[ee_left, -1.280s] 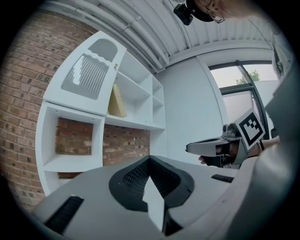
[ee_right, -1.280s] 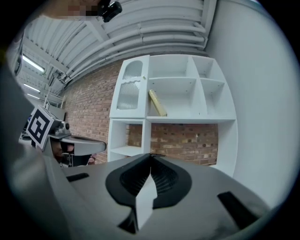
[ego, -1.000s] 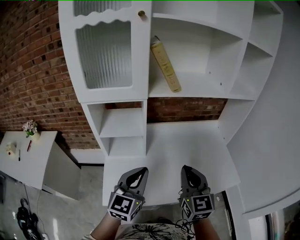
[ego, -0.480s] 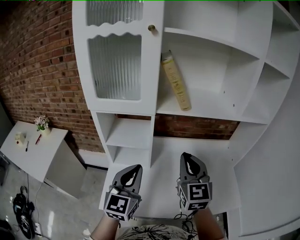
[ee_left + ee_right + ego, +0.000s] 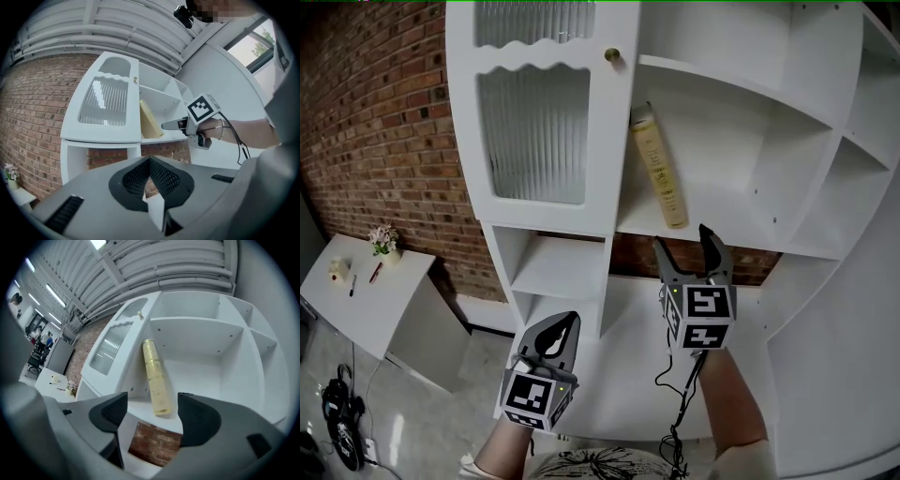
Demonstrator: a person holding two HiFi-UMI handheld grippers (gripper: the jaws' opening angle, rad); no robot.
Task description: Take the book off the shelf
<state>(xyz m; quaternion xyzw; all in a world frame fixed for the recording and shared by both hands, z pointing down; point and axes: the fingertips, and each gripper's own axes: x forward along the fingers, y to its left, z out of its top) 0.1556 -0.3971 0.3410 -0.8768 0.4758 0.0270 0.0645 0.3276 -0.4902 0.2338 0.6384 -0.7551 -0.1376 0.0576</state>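
We are holding the right gripper below and to the right of the glass door. Its jaws have just been opening and are now standing wide apart with nothing between them, probably so the gap can take the book's thickness. The book is sitting in the open compartment just right of the glass door, spine towards us. It is standing on its lower end on the shelf board, with its top leaning back towards the door side against the partition. That lean is leaving the lower end free of the wall, so it looks the easier place to pinch. In the right gripper view we are framing that end between the two jaws, which are not yet touching it. We are keeping the left gripper well below the glass door, clenched on nothing. We judge it is simply parked clear, since one gripper seems enough for a thin book.
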